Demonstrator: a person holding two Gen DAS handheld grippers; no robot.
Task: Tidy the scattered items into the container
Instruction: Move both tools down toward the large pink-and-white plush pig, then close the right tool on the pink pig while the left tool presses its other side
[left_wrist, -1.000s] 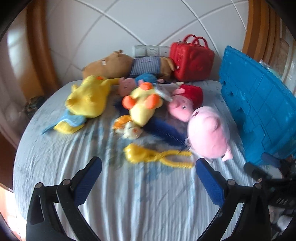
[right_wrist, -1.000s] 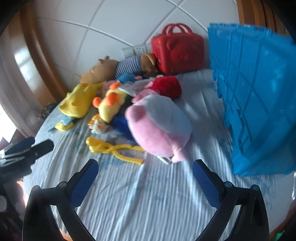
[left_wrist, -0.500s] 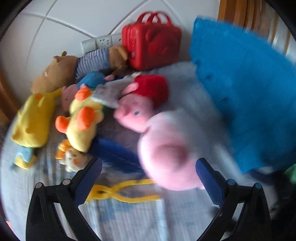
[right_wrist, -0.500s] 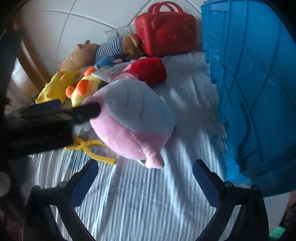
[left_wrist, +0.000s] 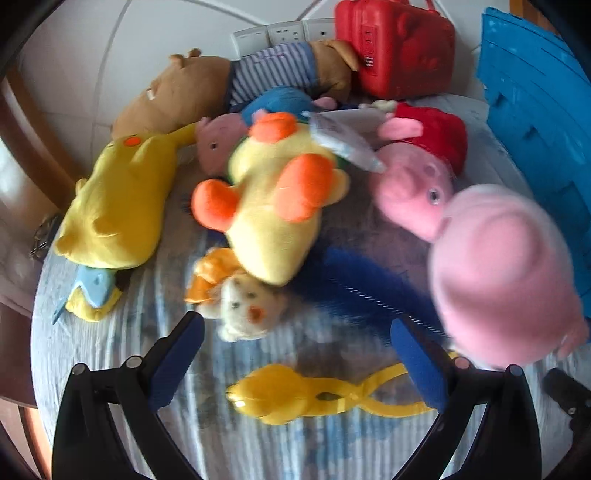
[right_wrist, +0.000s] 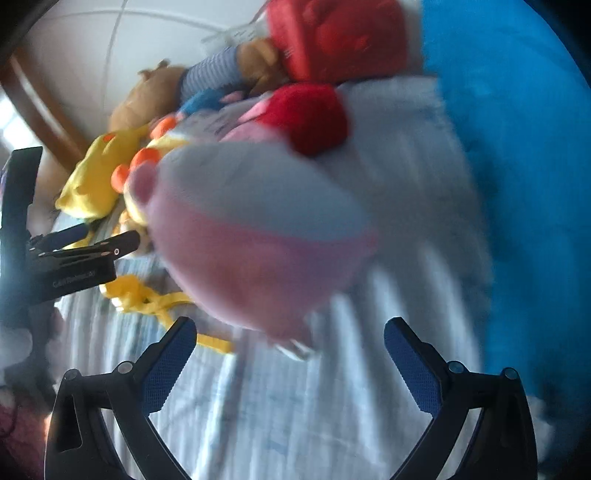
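Soft toys lie scattered on a bed with a striped blue-white sheet (left_wrist: 332, 446). My left gripper (left_wrist: 295, 363) is open, low over a yellow plastic toy (left_wrist: 295, 397), with a small white bear (left_wrist: 243, 308) just beyond. A yellow duck with orange feet (left_wrist: 277, 199) lies further back. A big pink plush (left_wrist: 498, 273) lies to the right. My right gripper (right_wrist: 284, 363) is open, close in front of that pink plush (right_wrist: 255, 236). The blue crate (right_wrist: 517, 166) stands to its right, also in the left wrist view (left_wrist: 543, 122).
A yellow plush (left_wrist: 114, 199), a brown bear in a striped shirt (left_wrist: 229, 85), a pink pig in red (left_wrist: 421, 177) and a red case (left_wrist: 399, 48) lie toward the wall. A dark blue brush (left_wrist: 365, 284) lies mid-bed. The left gripper shows at the right view's left edge (right_wrist: 74, 258).
Both grippers have moved forward toward the toys. The left one has swung left, off the pink plush and over the yellow plastic toy. The right one has closed in on the pink plush.
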